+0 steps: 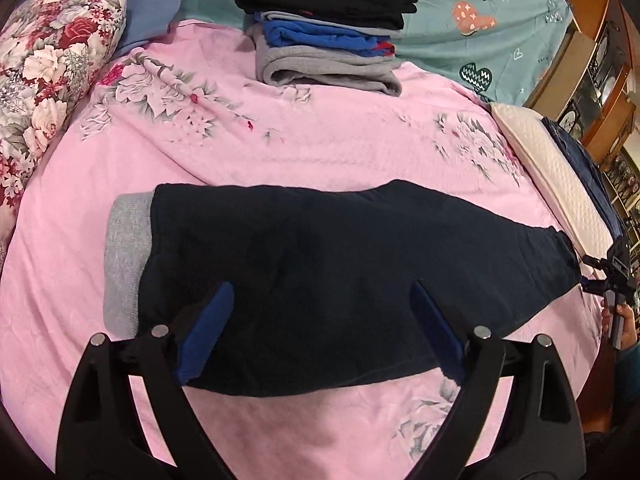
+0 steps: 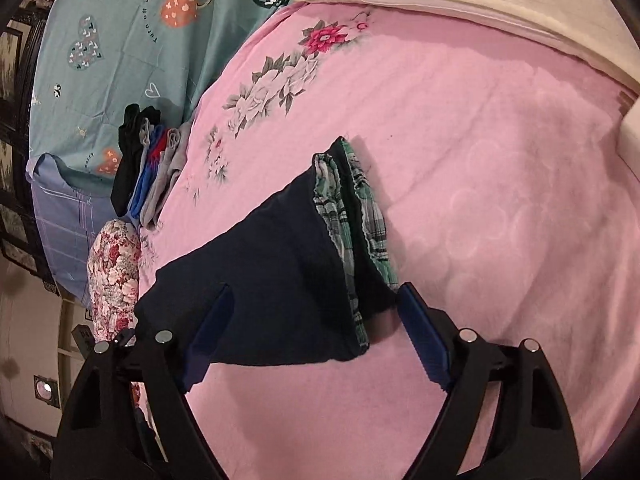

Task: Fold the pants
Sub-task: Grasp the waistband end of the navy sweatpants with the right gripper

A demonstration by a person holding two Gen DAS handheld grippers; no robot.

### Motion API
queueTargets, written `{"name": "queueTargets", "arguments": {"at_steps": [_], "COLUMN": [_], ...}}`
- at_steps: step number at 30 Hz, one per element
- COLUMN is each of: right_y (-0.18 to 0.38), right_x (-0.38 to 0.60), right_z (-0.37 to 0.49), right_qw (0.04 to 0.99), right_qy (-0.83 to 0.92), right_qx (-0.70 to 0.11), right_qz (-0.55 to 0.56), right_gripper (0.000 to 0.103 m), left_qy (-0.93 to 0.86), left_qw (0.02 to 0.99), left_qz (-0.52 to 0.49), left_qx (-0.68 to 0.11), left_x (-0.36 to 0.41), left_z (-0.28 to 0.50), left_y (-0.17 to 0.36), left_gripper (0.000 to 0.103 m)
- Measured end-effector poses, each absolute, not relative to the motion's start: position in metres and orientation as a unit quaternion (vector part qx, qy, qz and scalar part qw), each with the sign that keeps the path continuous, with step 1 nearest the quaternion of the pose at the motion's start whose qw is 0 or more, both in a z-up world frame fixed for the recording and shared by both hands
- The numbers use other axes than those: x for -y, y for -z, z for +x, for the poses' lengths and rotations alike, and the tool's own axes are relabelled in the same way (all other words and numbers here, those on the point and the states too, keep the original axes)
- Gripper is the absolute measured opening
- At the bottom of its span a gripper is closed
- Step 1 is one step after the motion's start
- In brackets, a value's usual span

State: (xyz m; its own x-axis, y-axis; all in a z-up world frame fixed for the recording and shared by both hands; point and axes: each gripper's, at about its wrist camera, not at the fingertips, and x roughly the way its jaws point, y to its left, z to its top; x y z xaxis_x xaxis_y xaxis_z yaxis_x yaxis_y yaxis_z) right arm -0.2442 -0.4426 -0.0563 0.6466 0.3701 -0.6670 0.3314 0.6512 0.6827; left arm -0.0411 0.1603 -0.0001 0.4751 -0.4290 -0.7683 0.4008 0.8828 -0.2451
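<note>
Dark navy pants (image 1: 340,264) lie folded flat on the pink floral sheet (image 1: 280,148), grey cuffs (image 1: 126,260) at their left end and the waistband at the right. My left gripper (image 1: 322,292) hovers open over their near edge, blue pads wide apart, nothing between them. In the right wrist view the same pants (image 2: 272,292) show a plaid green lining (image 2: 356,208) at the open waist. My right gripper (image 2: 312,300) is open above the waist end, holding nothing. The right gripper (image 1: 612,276) also shows at the far right of the left wrist view, held by a hand.
A stack of folded clothes (image 1: 328,28), black on top, blue and grey below, sits at the back of the bed. A floral pillow (image 1: 48,72) lies at the left, a cream pillow (image 1: 556,176) at the right. A teal sheet (image 1: 480,20) covers the back; wooden shelves (image 1: 600,80) stand beyond.
</note>
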Motion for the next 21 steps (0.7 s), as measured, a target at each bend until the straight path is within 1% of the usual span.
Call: {"name": "queueTargets", "arguments": {"at_steps": [2,6,7,8,9,10,12,15,21], "right_y": [0.059,0.066,0.067,0.068,0.069,0.070,0.075,0.074,0.040], "right_x": [0.448,0.456,0.457,0.457,0.457,0.458,0.459,0.456,0.438], "right_z": [-0.237,-0.223,-0.219,-0.218,-0.216,-0.216,-0.214,-0.216,-0.213], "right_qw": [0.811,0.807,0.807,0.807,0.806,0.808,0.803,0.810,0.830], "right_qy": [-0.026,-0.059,-0.070,-0.074,-0.075,-0.074,-0.077,-0.066,-0.042], "right_qx": [-0.414,-0.407,-0.407,-0.408,-0.413,-0.415,-0.430,-0.429,-0.422], "right_qz": [0.412,0.423,0.422,0.421,0.418,0.413,0.404,0.394,0.361], "right_gripper": [0.081,0.079,0.075,0.067,0.063,0.047,0.023,0.021,0.019], "left_qy": [0.240,0.231,0.230,0.229,0.230,0.230,0.233,0.239,0.257], "left_qw": [0.858,0.858,0.857,0.856,0.855,0.854,0.853,0.852,0.855], "left_qz": [-0.014,-0.021,-0.023,-0.025,-0.026,-0.026,-0.024,-0.021,-0.027], "left_qx": [-0.453,-0.459,-0.461,-0.462,-0.464,-0.465,-0.466,-0.465,-0.449], "left_x": [-0.160,-0.160,-0.160,-0.159,-0.158,-0.156,-0.152,-0.147,-0.154], "left_z": [-0.042,-0.037,-0.036,-0.035,-0.034,-0.034,-0.033,-0.034,-0.040], "left_y": [0.000,0.000,0.000,0.001,0.001,0.002,0.002,0.001,-0.008], "left_gripper": [0.091,0.091,0.091,0.091,0.091,0.091,0.091,0.091,0.091]}}
